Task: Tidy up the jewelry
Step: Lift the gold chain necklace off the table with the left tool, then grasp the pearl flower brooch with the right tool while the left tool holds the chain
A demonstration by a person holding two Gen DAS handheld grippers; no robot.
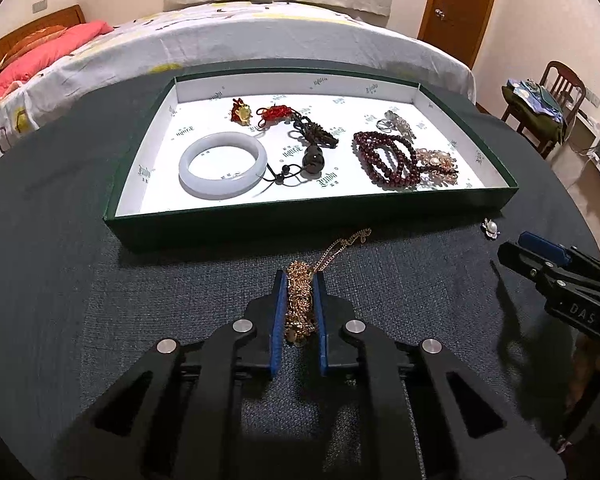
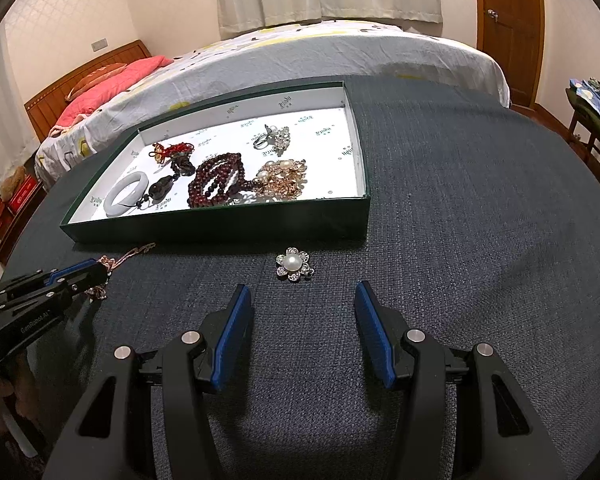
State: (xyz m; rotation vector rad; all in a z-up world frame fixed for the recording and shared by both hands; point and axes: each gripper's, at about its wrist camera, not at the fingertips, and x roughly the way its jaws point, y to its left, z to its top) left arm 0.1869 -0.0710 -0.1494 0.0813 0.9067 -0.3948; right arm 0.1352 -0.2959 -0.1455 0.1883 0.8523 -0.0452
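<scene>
Left wrist view shows the left gripper (image 1: pixel 300 280) with its jaws closed on a bunched gold chain necklace (image 1: pixel 299 300), the loose end of the chain trailing forward over the dark worktop (image 1: pixel 100 280) toward the front wall of a green tray (image 1: pixel 228 222). Inside the tray, on white printed lining, lie a white jade bangle (image 1: pixel 223 165) at the left, a red knotted charm (image 1: pixel 278 113) and a small red-and-yellow charm (image 1: pixel 241 112) at the back, a dark carved pendant (image 1: pixel 313 159) on a black cord in the middle, a dark red bead bracelet (image 1: pixel 386 158) to the right, and a gold pearl brooch (image 1: pixel 438 164) touching it.

Right wrist view shows the right gripper (image 2: pixel 303 292) low over the worktop with its jaws wide apart and nothing between them. A pearl flower brooch (image 2: pixel 293 265) lies on the cloth just ahead of the blue pads (image 2: pixel 370 320), between them and the tray's front wall. A silver ring (image 2: pixel 261 141) and a crystal brooch (image 2: pixel 281 136) sit near the tray's back right. A bed (image 2: pixel 320 56) stands beyond the worktop.
</scene>
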